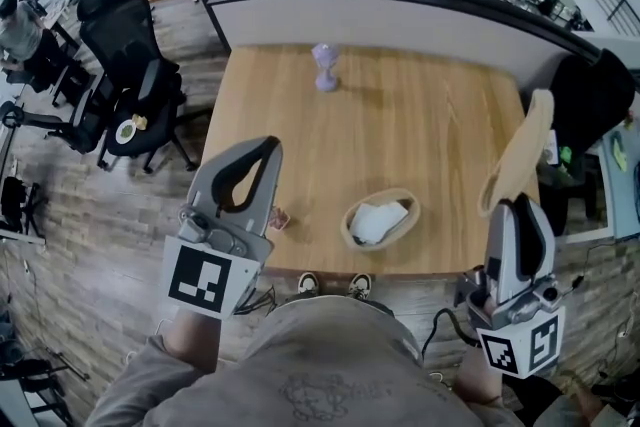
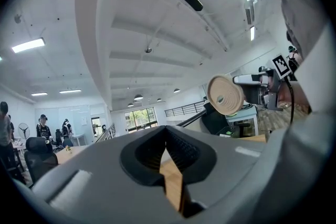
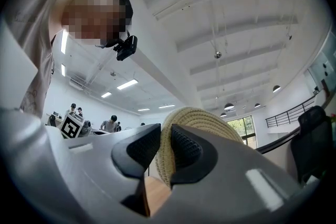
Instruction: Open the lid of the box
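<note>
At frame right, the woven lid [image 1: 525, 145] is pinched aloft by the right hand-held gripper [image 1: 515, 207]. The woven box [image 1: 349, 218], lower centre on the desk [image 1: 430, 115], is uncovered, so opening is judged done. The left hand-held gripper [image 1: 260, 150] is closed and empty.

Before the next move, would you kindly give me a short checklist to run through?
1. Lid off the box: ok. The lid is held up at the right, apart from the open woven box.
2. Grip on the lid: ok. The right gripper is clamped on its woven edge.
3. Left gripper free: ok. Its jaws are together with nothing between them.
4. Room to set the lid down: ok. There is bare table beyond and to the right of the box.
5. Contents in place: ok. The white cloth lies inside the box.
6. Lid's clearance from the dark chair at the right: cannot tell.
</note>
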`<state>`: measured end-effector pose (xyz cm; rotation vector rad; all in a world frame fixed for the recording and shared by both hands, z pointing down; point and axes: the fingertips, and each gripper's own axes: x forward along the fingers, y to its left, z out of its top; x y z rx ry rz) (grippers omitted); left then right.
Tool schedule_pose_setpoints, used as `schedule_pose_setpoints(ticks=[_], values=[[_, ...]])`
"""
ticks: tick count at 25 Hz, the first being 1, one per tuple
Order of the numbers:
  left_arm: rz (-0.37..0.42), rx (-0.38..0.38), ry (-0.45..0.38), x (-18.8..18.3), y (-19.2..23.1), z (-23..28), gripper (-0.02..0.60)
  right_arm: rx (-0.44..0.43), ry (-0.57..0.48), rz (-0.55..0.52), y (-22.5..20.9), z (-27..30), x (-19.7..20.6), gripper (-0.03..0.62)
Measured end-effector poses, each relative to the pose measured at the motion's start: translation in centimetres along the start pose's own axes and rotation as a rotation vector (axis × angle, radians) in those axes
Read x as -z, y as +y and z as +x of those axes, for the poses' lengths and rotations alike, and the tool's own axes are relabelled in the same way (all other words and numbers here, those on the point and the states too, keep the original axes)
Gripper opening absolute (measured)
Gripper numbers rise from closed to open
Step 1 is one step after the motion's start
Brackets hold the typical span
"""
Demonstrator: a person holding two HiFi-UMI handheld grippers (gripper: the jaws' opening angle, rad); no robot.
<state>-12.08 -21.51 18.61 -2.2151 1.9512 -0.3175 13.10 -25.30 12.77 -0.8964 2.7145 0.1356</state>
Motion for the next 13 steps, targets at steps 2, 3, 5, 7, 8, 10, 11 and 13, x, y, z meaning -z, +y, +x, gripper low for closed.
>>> schedule_pose_setpoints(ticks=[2,3,5,7,8,10,11,13], values=[[-0.003,0.003,0.001,0.07,-0.05,0.09,0.002,-0.002,0.005,0.000,0.02,0.10,0.24,0.069],[-0.004,0.005,-0.001,0.09,-0.09,0.13,0.002,-0.004,0.007,0.001,0.04,0.13,0.38,0.069],[-0.008,0.005,-0.010,0.05,-0.21,0.18,0.002,-0.013,0.011,0.000,0.15,0.15,0.63,0.069],[-0.012,0.006,-0.022,-0.11,-0.43,0.27,0.002,-0.024,0.013,-0.006,0.36,0.12,0.76,0.071],[-0.012,0.009,-0.026,-0.21,-0.56,0.32,0.002,-0.028,0.016,-0.011,0.48,0.11,0.81,0.071],[-0.014,0.014,-0.028,-0.34,-0.66,0.34,0.002,-0.030,0.022,-0.018,0.71,0.17,0.86,0.071],[-0.015,0.016,-0.028,-0.37,-0.63,0.32,0.002,-0.030,0.026,-0.020,0.81,0.21,0.88,0.071],[-0.015,0.018,-0.026,-0.41,-0.54,0.29,0.002,-0.030,0.032,-0.023,0.97,0.30,0.95,0.071]])
